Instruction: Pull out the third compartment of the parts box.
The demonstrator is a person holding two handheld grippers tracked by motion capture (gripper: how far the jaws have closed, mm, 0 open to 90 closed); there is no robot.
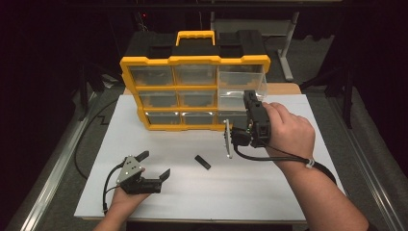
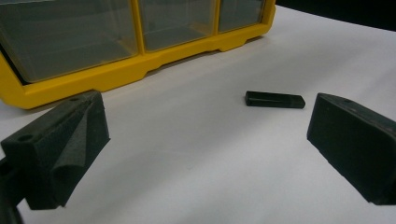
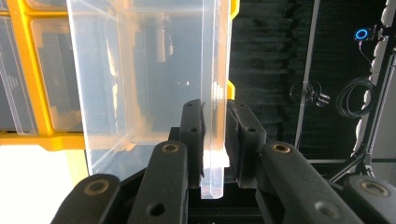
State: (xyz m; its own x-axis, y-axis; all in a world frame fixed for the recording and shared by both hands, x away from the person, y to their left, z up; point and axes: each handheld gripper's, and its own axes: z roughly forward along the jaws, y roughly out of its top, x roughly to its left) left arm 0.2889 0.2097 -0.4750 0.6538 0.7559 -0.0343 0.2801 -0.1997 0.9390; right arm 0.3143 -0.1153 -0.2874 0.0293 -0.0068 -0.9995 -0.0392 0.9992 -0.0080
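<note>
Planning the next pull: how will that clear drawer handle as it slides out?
The clear drawer looks empty and thin-walled, so probably light. The right tool pinches only one smooth wall edge, so it may slip or flex. Pulled far out, it could tip down.

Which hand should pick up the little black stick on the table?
Probably the left. The left gripper is open, with the small black rectangular stick lying just ahead of its jaws. The right gripper is busy, shut on the wall of the clear plastic drawer pulled from the yellow organizer.
</note>
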